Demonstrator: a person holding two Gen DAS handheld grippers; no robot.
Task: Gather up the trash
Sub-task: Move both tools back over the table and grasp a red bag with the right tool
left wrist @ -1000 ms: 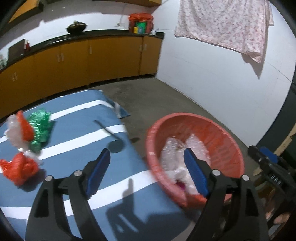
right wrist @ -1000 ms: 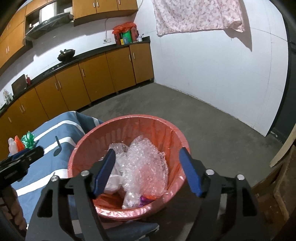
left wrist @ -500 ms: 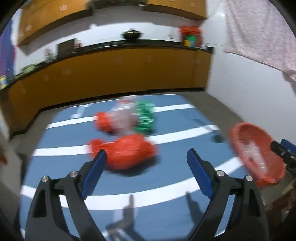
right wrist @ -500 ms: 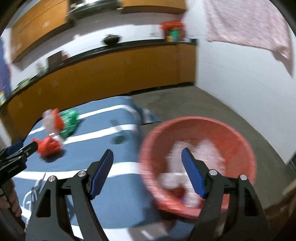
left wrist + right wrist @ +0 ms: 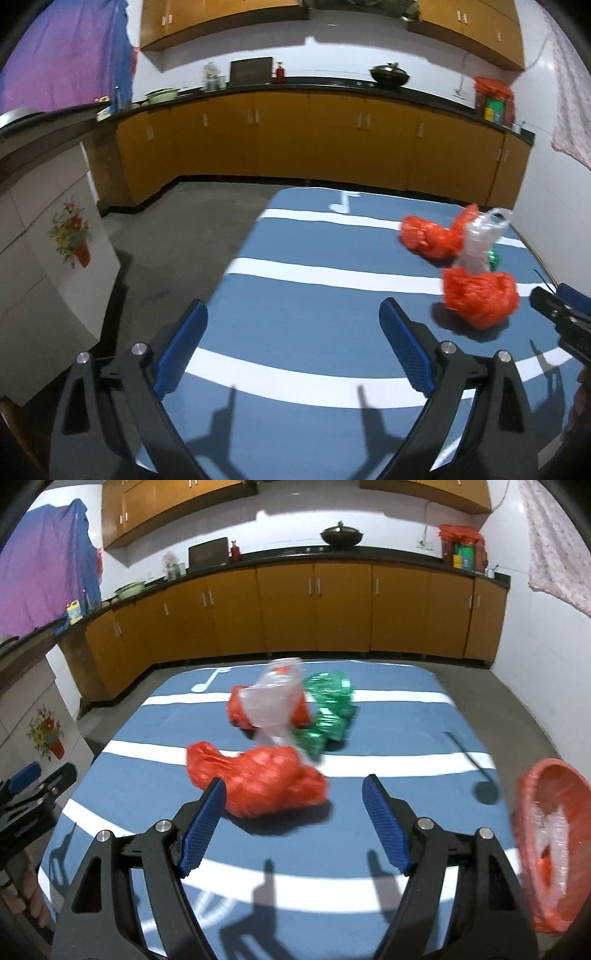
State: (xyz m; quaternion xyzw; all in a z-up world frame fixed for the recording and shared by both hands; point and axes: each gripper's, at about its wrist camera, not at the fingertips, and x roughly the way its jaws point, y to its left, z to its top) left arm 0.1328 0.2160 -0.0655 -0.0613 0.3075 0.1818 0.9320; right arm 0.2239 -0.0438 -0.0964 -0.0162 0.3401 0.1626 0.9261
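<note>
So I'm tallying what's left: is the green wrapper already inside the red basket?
No, the green wrapper lies on the blue striped table, beside the clear bag, apart from the red basket.

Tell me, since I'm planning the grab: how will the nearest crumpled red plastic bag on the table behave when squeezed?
The nearest red bag is crinkled thin film, so it will probably collapse between the jaws. It looks light, likely sliding on the striped cloth if nudged.

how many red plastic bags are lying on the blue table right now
2. The near red bag lies just ahead of the right gripper; the far red bag sits behind it, partly hidden by a clear bag. More could be covered.
</note>
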